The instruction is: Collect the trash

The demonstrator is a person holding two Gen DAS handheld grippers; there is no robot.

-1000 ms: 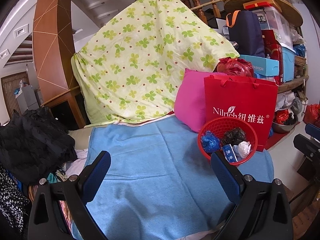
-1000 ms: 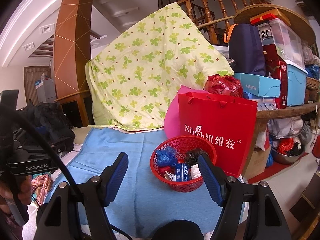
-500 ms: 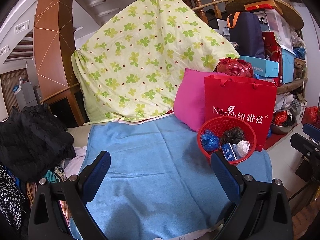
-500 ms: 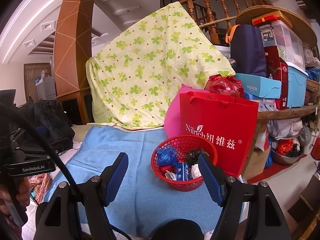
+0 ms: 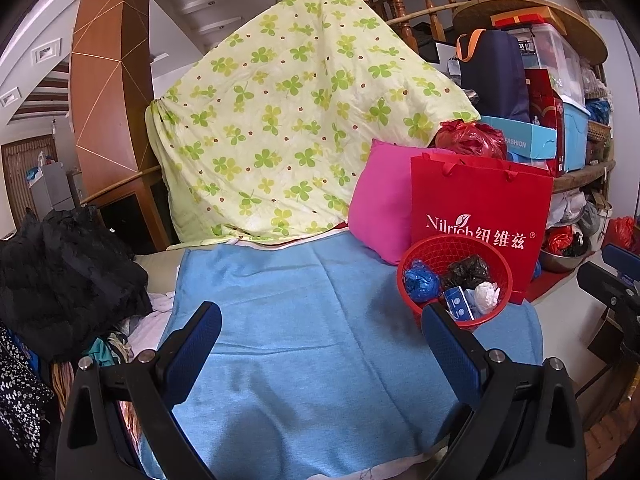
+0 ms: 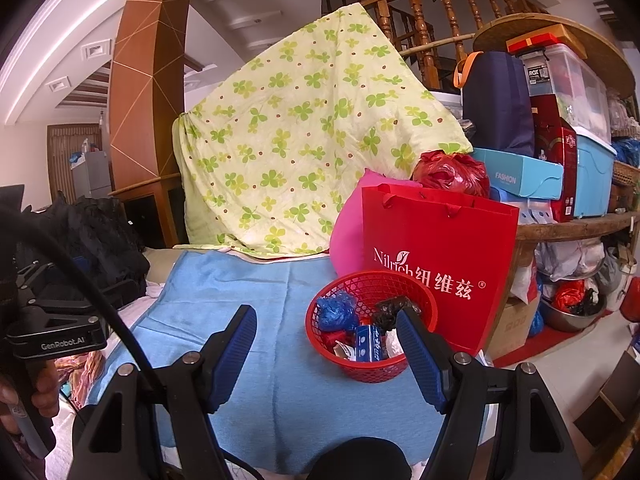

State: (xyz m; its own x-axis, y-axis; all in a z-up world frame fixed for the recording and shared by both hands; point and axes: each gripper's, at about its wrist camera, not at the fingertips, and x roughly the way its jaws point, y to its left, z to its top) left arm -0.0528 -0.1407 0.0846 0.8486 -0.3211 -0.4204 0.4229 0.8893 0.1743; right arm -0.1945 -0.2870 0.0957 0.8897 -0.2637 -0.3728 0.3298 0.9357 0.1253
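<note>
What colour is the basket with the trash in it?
Red. The basket shows best in the right wrist view.

A blue cloth [image 5: 304, 344] covers the bed. Behind it a clover quilt [image 5: 288, 136] drapes upright; a pink pillow [image 5: 380, 208] leans beside a red bag [image 5: 480, 204]. Black clothes [image 5: 60, 276] pile at left

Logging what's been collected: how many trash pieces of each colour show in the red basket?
From the right wrist view, basket:
Blue: 2, bag wad and small box
Black: 1, bag wad
White: 1, paper wad
Red: 1, scrap
Total: 5 visible; more may lie underneath.
</note>
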